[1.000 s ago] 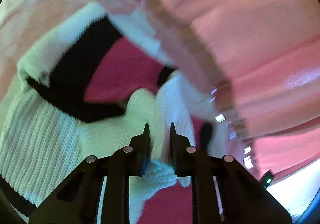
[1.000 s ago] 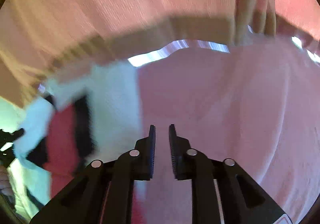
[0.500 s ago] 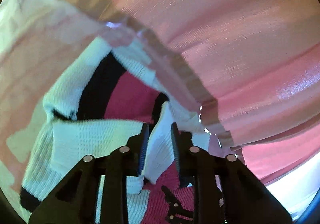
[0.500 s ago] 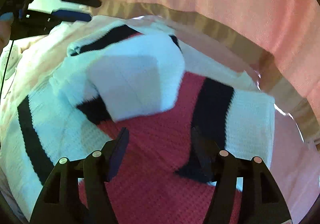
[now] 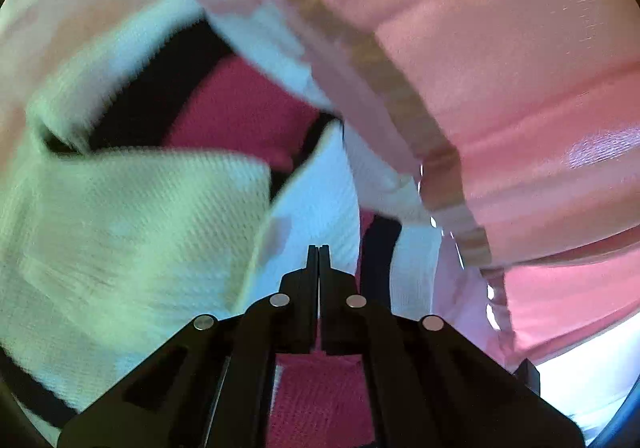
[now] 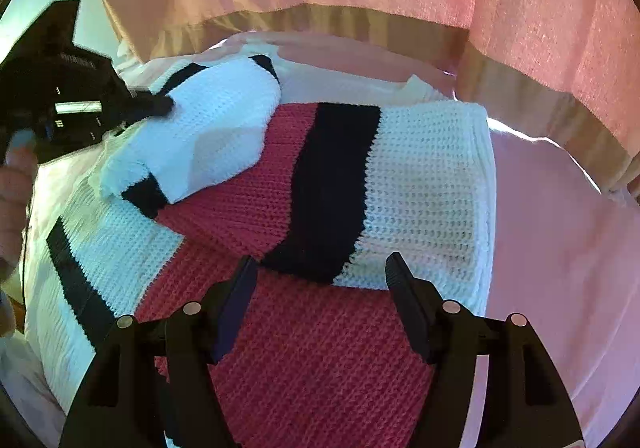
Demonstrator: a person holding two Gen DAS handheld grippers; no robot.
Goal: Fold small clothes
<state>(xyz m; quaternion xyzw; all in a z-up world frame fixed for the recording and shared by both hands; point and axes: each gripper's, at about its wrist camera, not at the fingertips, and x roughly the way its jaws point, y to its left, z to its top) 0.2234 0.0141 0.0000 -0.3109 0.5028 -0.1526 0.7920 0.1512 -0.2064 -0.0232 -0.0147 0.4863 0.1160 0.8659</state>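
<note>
A knit sweater (image 6: 420, 188) in white, black and raspberry stripes lies on a pink sheet (image 6: 560, 248). One white sleeve (image 6: 212, 128) is folded in across its body. My right gripper (image 6: 320, 264) hovers over the raspberry and black part; its jaws are opening wide and nothing is between them. In the right wrist view my left gripper (image 6: 164, 104) comes in from the left, its tip against the folded sleeve. In the left wrist view the left gripper (image 5: 318, 248) is shut, fingers pressed together in front of the white sleeve (image 5: 140, 216), with no cloth seen between them.
A pink cloth with a tan band (image 6: 360, 20) hangs behind the sweater and also fills the right of the left wrist view, pink cloth (image 5: 500, 88). A person's hand (image 6: 12, 184) holds the left gripper at the left edge.
The left gripper's jaws, earlier apart around a white sleeve fold, have closed together. The right gripper swung from the bare pink sheet to over the sweater and opened wide.
</note>
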